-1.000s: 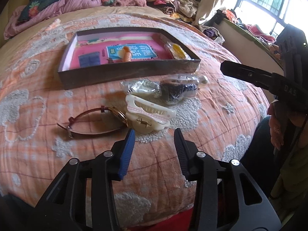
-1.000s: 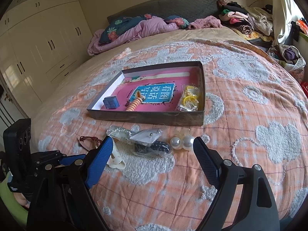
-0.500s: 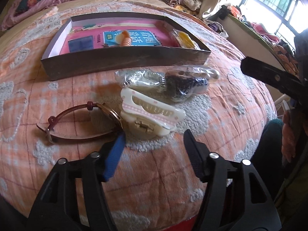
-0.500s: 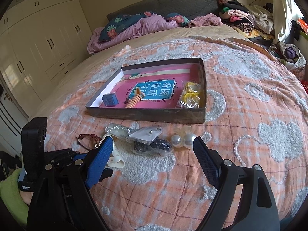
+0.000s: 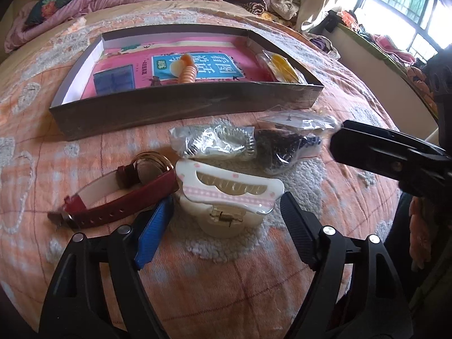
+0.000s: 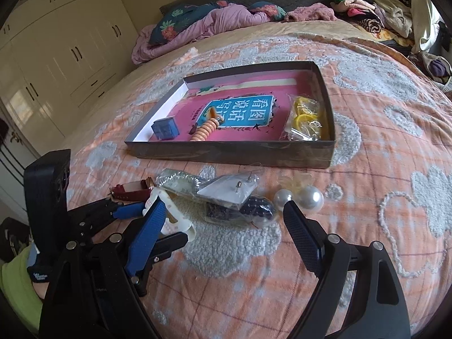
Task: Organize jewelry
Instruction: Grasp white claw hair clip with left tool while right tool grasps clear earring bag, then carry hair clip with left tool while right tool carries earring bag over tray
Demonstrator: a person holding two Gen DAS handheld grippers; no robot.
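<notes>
A cream hair clip (image 5: 228, 189) lies on the bedspread, its near end between the fingertips of my left gripper (image 5: 226, 220). The jaws are opening and the pads stand just clear of its sides. A red-strapped watch (image 5: 127, 192) touches the clip's left side. Behind it lie a bag of silver jewelry (image 5: 217, 141) and a bag of dark beads (image 5: 285, 147). My right gripper (image 6: 226, 226) is open over the bedspread, nothing between its fingers. The dark bead bag (image 6: 245, 212) and two pearls (image 6: 299, 197) lie just beyond its tips. An open box (image 6: 231, 155) sits farther back.
The box holds a pink book, a small blue case (image 6: 165, 128), an orange coil (image 6: 209, 130) and a bag of yellow rings (image 6: 306, 115). Bedding and clothes are piled at the head of the bed (image 6: 212, 19). Wardrobes (image 6: 56, 42) stand to the left.
My left gripper has moved forward and down to the hair clip while its jaws widened, from narrow to flanking the clip. The right gripper has come slightly lower and closer to the bags.
</notes>
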